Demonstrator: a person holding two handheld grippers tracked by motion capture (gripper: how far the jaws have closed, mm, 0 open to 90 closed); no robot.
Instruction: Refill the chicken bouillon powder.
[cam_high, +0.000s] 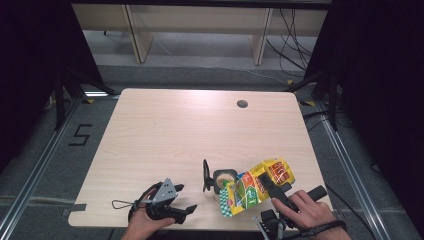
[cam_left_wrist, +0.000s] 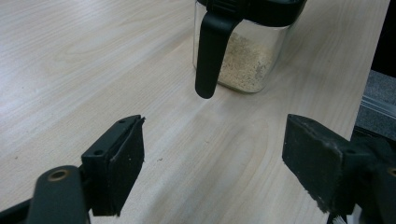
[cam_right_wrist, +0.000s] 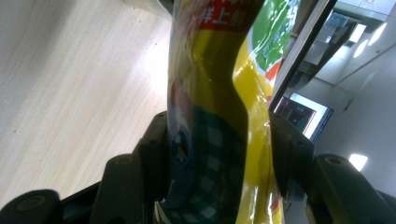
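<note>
While the right gripper (cam_high: 272, 187) pinches the bag (cam_high: 255, 186) across its body, the soft, slippery film buckles, so a grip near the bag's sealed end seems safer. The bag hangs just right of the jar (cam_high: 223, 179), tilted, its long axis sloping down with its mouth toward the jar's open top. Left of the jar, the left gripper (cam_left_wrist: 212, 158) rests with jaws apart, holding nothing.

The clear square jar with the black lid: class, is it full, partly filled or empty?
Partly filled. In the left gripper view, pale granules lie in the lower part of the clear square jar, with clear wall above them up to the black lid.
</note>
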